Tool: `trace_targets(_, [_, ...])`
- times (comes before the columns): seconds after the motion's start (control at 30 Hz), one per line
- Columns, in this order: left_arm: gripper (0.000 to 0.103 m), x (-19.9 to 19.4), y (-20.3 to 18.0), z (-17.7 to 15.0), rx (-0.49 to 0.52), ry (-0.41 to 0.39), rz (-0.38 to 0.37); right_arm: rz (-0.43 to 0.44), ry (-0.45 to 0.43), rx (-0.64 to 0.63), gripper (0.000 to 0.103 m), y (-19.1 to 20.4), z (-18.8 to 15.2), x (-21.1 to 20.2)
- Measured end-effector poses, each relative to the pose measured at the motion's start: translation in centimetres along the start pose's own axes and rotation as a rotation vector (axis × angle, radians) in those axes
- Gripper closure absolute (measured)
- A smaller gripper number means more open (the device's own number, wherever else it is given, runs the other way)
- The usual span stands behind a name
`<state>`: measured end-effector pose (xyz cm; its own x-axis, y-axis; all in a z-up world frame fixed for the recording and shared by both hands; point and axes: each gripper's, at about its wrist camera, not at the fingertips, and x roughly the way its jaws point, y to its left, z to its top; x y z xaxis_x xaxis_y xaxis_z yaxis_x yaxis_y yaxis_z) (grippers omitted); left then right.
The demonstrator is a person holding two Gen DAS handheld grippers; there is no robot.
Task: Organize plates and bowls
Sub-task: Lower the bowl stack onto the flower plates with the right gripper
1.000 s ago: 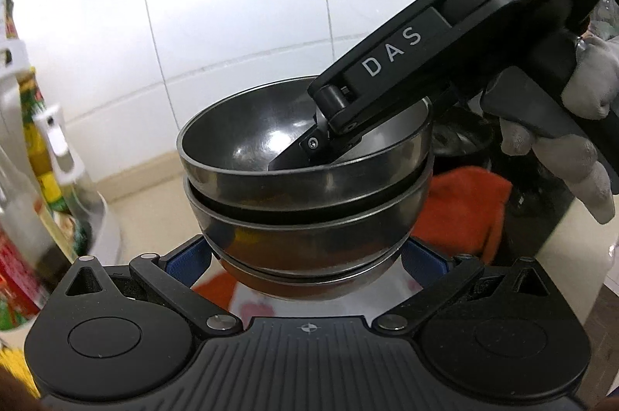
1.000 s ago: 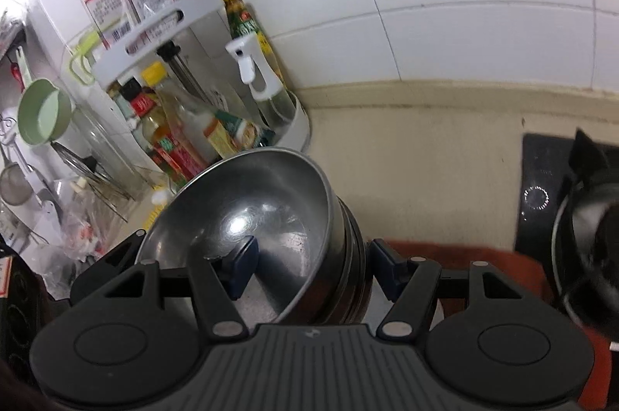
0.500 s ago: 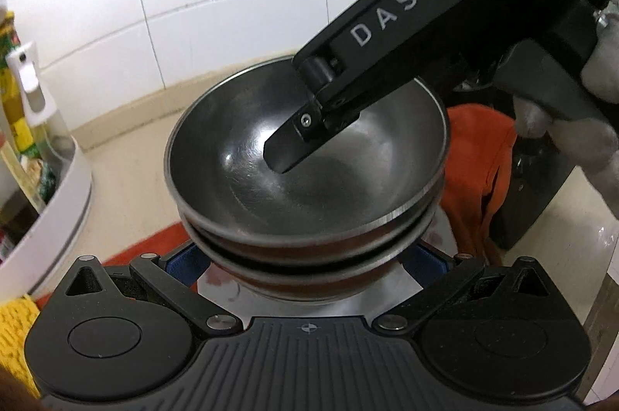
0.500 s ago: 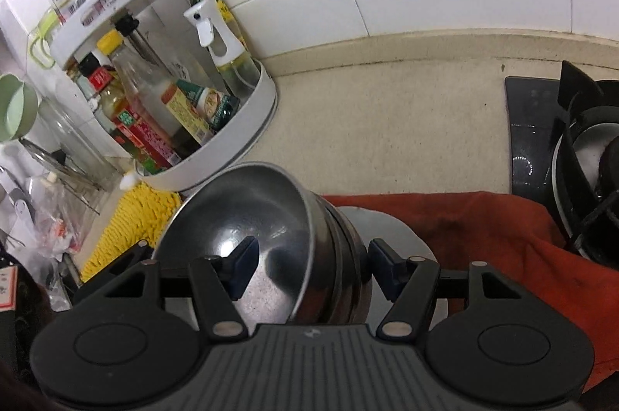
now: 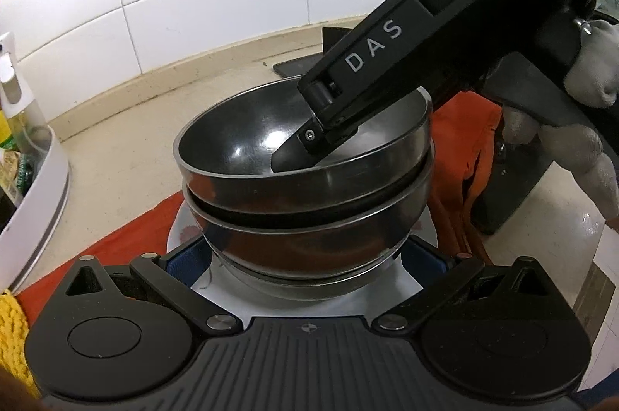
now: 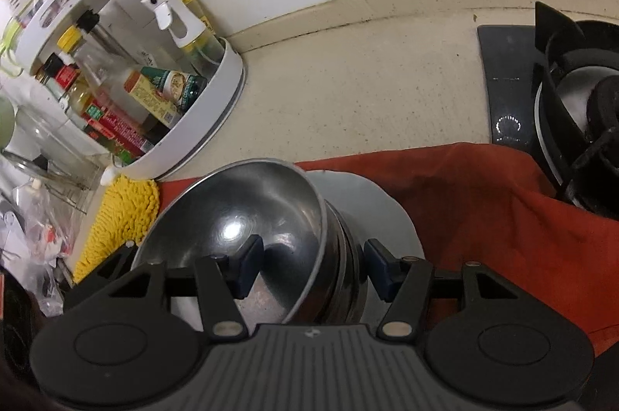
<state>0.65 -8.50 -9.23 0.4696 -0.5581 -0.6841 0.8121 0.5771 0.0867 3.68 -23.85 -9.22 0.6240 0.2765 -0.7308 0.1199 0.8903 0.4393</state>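
Stacked steel bowls [image 5: 309,202] are being gripped at the rim by the right gripper [image 6: 309,266].

One of its fingers [image 6: 247,266] is sitting inside the top bowl and the other outside the stack, which is being held tilted over a white plate [image 6: 371,206] on a red cloth [image 6: 483,194] on the bench [image 6: 348,93]. The left gripper [image 5: 305,258] is being kept wide around the stack's base. The bowls are shiny. "DAS" is being shown on the right gripper's arm.

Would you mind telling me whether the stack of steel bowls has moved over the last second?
Yes. The stack of bowls has come down toward the white plate on the red cloth; the condiment rack now sits higher in view.
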Motion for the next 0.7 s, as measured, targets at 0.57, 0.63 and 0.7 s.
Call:
trace_targets(0.57, [0.0, -1.8, 0.5, -0.2, 0.021, 0.015, 0.073, -0.064, -0.078, -0.044, 0.051, 0.2, -0.9, -2.4])
trace_targets(0.63, [0.0, -2.2, 0.7, -0.2, 0.014, 0.01, 0.074, -0.068, -0.083, -0.041, 0.051, 0.3, -1.1, -2.7])
trace_targets(0.7, [0.0, -2.4, 0.9, -0.2, 0.007, 0.011, 0.075, -0.072, -0.086, -0.042, 0.051, 0.4, -1.3, -2.9])
